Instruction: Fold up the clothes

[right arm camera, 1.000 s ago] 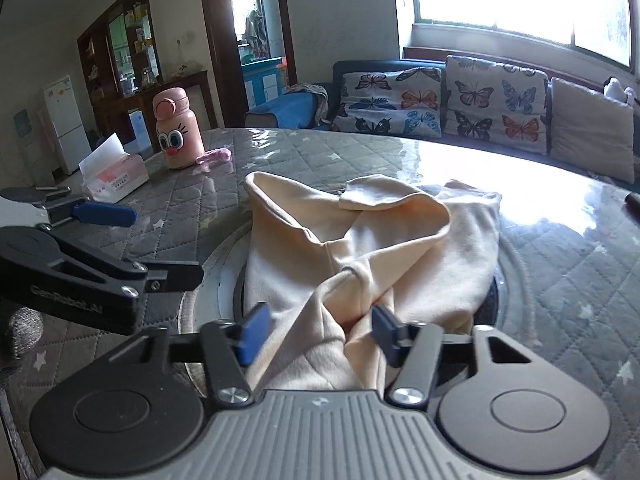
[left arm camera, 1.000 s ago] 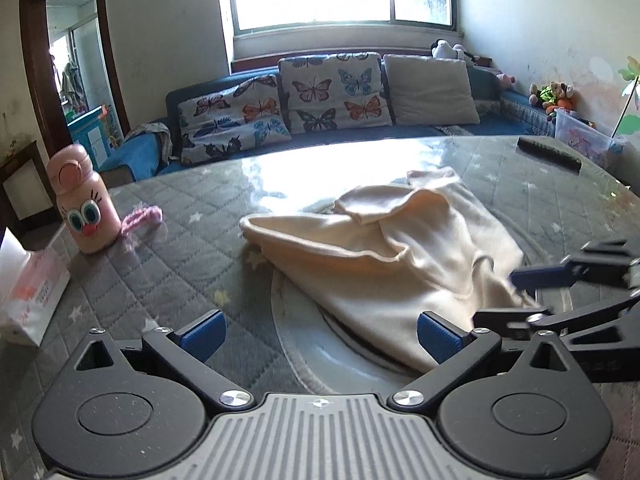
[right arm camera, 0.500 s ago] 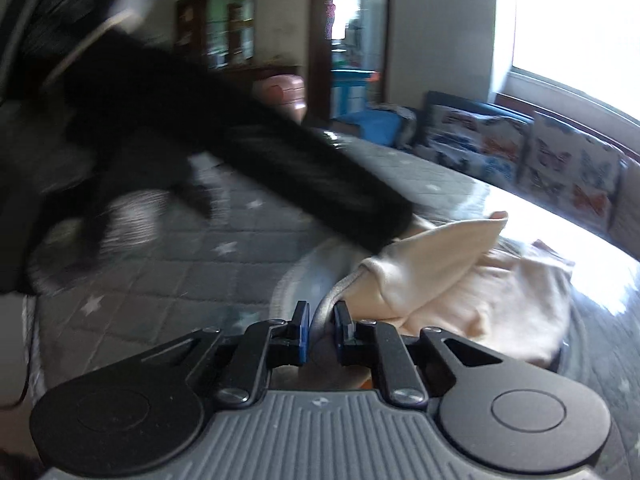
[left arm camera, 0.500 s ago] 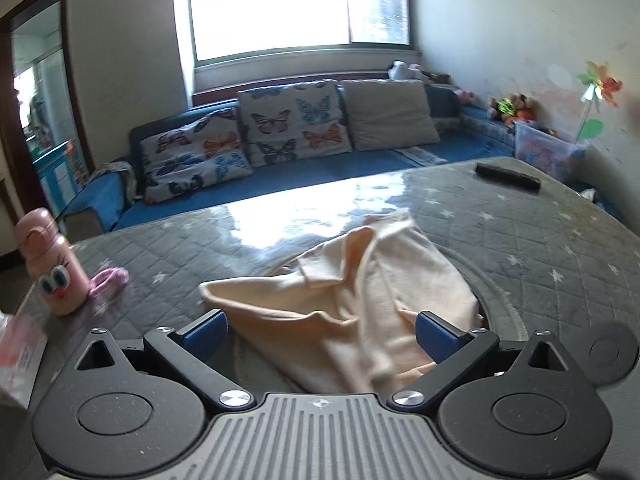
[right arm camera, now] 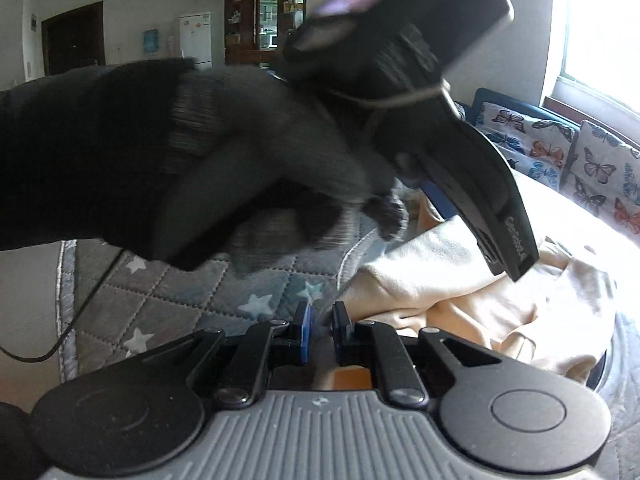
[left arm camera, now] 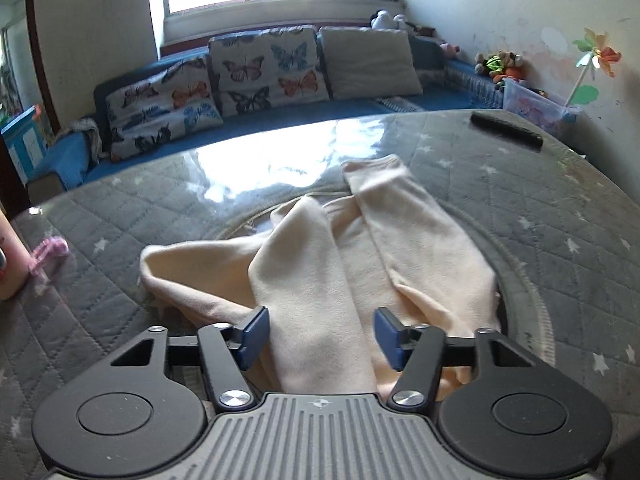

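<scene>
A cream garment lies crumpled on the round grey quilted table. My left gripper is open, its blue pads on either side of a fold of the garment near its front edge. In the right wrist view the garment lies to the right. My right gripper is nearly closed, with a narrow gap between the pads at the garment's left edge; cloth shows under the jaws. The gloved hand holding the left gripper body fills the upper view.
A black remote lies at the table's far right. A pink bottle and pink hair tie sit at the far left edge. A blue sofa with butterfly cushions stands behind the table. A thin cable hangs left.
My left gripper has moved down and forward over the garment and narrowed around a fold. My right gripper has stayed nearly shut at the garment's edge; the gloved hand now looms closer above it.
</scene>
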`<state>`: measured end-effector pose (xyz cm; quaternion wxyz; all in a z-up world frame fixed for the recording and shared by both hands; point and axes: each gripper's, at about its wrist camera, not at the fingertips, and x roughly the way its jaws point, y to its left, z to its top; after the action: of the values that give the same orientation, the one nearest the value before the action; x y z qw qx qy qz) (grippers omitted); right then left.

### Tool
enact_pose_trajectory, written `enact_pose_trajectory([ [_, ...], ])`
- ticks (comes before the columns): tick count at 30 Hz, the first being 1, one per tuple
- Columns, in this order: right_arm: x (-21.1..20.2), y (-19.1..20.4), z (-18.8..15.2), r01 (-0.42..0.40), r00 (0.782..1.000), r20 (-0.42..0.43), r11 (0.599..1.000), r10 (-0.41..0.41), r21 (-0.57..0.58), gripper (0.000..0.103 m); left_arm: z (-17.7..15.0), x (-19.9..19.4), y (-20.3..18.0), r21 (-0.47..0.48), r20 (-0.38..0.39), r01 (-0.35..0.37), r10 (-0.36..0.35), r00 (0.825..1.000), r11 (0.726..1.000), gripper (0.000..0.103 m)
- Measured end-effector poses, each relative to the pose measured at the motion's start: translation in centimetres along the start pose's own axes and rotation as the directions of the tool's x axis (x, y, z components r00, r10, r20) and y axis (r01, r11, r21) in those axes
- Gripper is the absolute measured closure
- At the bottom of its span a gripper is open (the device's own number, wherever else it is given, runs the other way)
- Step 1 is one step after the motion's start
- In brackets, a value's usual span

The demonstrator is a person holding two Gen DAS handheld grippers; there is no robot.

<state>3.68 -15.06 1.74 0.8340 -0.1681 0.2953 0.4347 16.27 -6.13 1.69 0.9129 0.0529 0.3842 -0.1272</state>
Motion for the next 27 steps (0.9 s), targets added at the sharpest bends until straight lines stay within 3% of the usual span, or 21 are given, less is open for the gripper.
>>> enact_pose_trajectory([
  [1,0.0,-0.1,0.0,-0.004,1.0,0.0,1.0,0.004,0.002,0.093,0.0,0.0,0.3,-0.012,0.003,0.005,-0.005,1.0,1.0,0.052],
  [5,-0.7,-0.8,0.0,-0.021,1.0,0.015,0.999,0.02,0.034,0.093,0.0,-0.3,1.7,-0.047,0.022,0.014,-0.013,1.0,0.999,0.053],
  [8,-1.6,-1.9,0.0,-0.03,0.999,0.024,0.997,0.029,0.077,0.092,0.6,-0.7,2.6,-0.065,0.048,0.0,0.003,0.999,0.998,0.051],
  [11,-2.5,-3.7,0.1,-0.005,1.0,0.029,0.993,0.002,0.114,0.091,1.3,-0.3,3.3,-0.081,0.057,-0.036,0.041,0.998,0.996,0.04],
  [12,-2.7,-4.4,0.3,0.012,0.999,0.031,0.992,-0.016,0.129,0.091,1.5,0.0,3.5,-0.088,0.056,-0.046,0.051,0.997,0.995,0.035],
  [19,-3.4,-9.9,0.4,0.176,0.983,0.017,0.956,-0.185,0.233,0.087,2.2,2.2,4.0,-0.097,0.043,0.003,0.001,0.999,0.995,0.038],
  [20,-3.3,-10.7,0.6,0.197,0.979,0.011,0.95,-0.205,0.244,0.083,2.2,2.5,4.0,-0.092,0.044,0.014,-0.01,0.999,0.996,0.042],
  [22,-2.8,-12.6,1.0,0.252,0.966,-0.005,0.933,-0.259,0.257,0.081,2.1,2.9,4.0,-0.092,0.039,0.029,-0.026,0.999,0.995,0.072],
  [24,-2.0,-14.3,1.4,0.288,0.956,-0.023,0.92,-0.293,0.267,0.08,2.0,3.2,4.3,-0.103,0.032,0.047,-0.044,0.999,0.994,0.09],
  [27,-0.3,-17.2,2.2,0.327,0.943,-0.043,0.897,-0.329,0.298,0.079,1.8,2.9,4.7,-0.115,0.049,0.055,-0.05,0.998,0.992,0.096],
])
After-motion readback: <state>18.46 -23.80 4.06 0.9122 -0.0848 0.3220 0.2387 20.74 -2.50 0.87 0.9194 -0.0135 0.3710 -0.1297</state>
